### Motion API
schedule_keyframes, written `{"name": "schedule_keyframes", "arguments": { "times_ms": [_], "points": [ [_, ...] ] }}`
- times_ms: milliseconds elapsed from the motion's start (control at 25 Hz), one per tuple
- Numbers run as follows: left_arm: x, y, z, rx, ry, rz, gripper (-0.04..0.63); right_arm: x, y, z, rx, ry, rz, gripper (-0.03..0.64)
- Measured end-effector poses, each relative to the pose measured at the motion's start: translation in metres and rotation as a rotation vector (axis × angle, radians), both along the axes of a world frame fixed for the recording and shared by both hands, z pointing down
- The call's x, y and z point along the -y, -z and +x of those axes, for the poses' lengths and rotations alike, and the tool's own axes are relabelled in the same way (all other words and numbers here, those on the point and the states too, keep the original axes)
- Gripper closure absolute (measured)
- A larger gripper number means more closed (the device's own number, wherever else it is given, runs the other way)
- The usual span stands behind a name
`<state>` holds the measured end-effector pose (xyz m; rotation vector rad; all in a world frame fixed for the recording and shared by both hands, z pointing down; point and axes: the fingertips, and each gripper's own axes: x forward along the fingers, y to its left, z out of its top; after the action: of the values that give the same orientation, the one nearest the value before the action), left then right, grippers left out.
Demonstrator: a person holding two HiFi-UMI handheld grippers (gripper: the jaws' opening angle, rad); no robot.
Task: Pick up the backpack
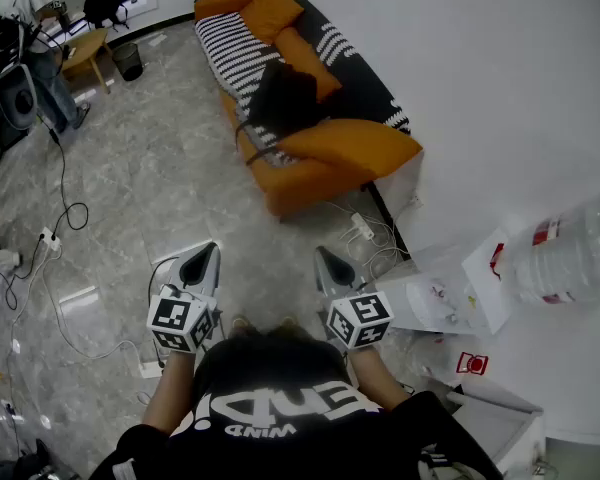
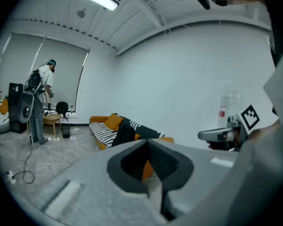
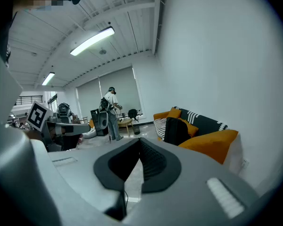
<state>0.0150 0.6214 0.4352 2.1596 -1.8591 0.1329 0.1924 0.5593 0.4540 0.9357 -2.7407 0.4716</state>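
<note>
Head view looks steeply down on a grey floor (image 1: 160,178), with an orange sofa (image 1: 330,168) set against the white wall. Far left of the sofa a person (image 1: 35,28) stands near a dark bin (image 1: 128,60), and cables (image 1: 65,208) trail over the floor between that spot and the sofa. Short of the sofa's near end, and well apart from it, the left tool (image 1: 208,254) hangs in the air; the left gripper view shows its jaws pressed together with nothing between them. The black backpack (image 1: 280,98) lies on the sofa seat, leaning against the orange back cushions beside the striped cover (image 1: 225,48), untouched by either tool. The right tool (image 1: 326,259) is held beside the left one, also short of the sofa, and its jaws are likewise closed and empty. Right of the sofa, a clear water jug (image 1: 570,258) sits by the wall.
</note>
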Motion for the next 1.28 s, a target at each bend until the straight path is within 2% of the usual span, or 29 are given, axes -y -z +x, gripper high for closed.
{"name": "schedule_keyframes", "arguments": {
  "times_ms": [200, 480, 800, 1040, 1280],
  "points": [
    [0.001, -0.003, -0.010, -0.007, 0.005, -0.008, 0.593, 0.000, -0.001, -0.010, 0.017, 0.007, -0.016, 0.615],
    [-0.008, -0.014, -0.027, -0.022, -0.043, -0.036, 0.592, -0.014, -0.013, -0.026, -0.012, -0.022, -0.053, 0.616],
    [0.000, -0.022, -0.045, -0.037, -0.099, -0.026, 0.592, -0.021, -0.027, -0.046, -0.007, -0.066, -0.093, 0.615],
    [0.024, -0.031, -0.061, -0.052, -0.090, -0.027, 0.593, 0.001, -0.028, -0.053, -0.025, -0.099, -0.071, 0.615],
    [0.068, -0.040, -0.076, -0.067, -0.075, -0.034, 0.592, 0.042, -0.034, -0.071, -0.025, -0.078, -0.091, 0.615]
  ]
}}
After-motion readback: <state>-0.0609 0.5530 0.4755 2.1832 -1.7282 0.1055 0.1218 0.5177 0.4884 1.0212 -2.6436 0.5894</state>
